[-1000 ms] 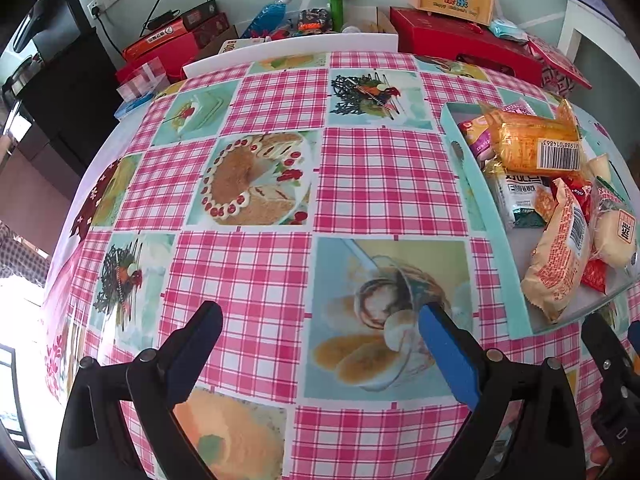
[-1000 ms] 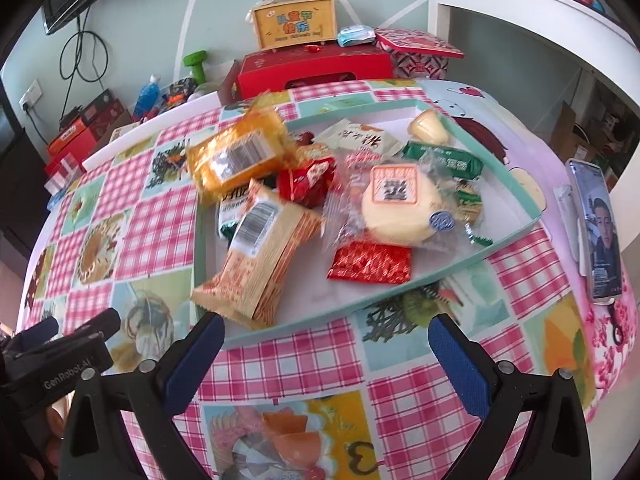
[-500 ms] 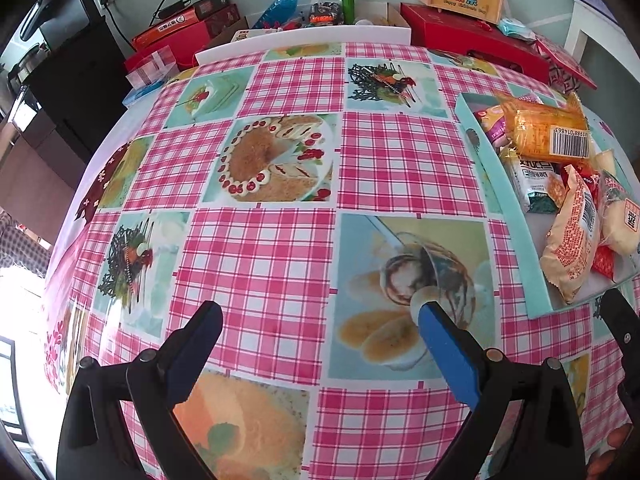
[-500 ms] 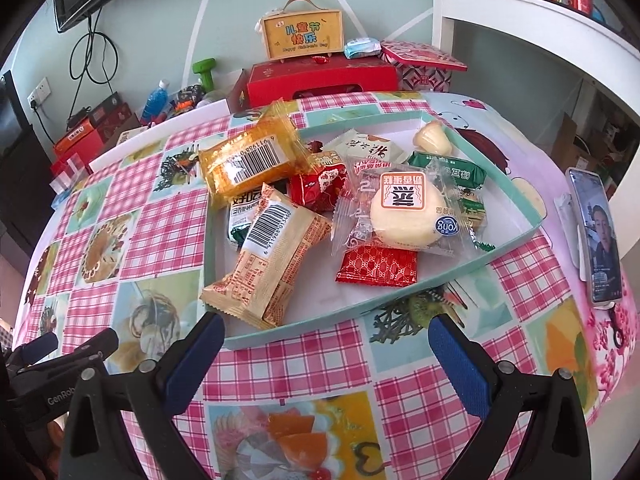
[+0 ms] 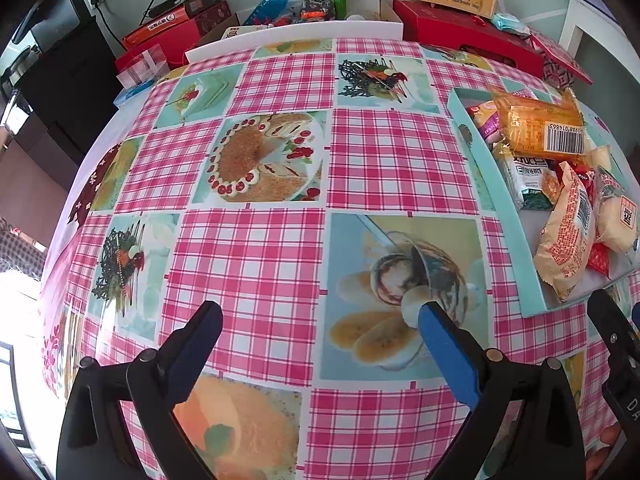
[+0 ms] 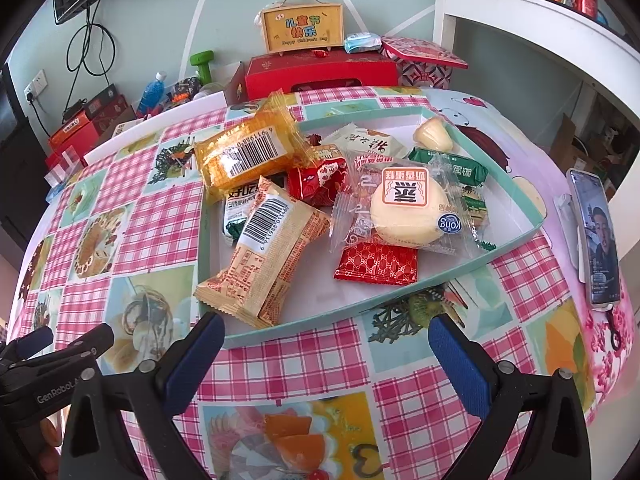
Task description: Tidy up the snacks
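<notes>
crinkly wrapped snacks (image 6: 320, 208) heaped in shallow teal tray (image 6: 516, 196), mid-frame, nearer than before; left gripper (image 5: 320, 316), right gripper (image 6: 326, 330) agape, empty.

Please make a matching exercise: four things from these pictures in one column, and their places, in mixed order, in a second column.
Things:
1. orange packet
2. red flat packet
3. phone
4. yellow gift box

Places:
A. on the red box behind the table
B. near the tray's front edge
C. on the tablecloth, right of the tray
D. tray's far left corner, on top of other snacks

Pairs: 1-D, 2-B, 3-C, 4-A
</notes>
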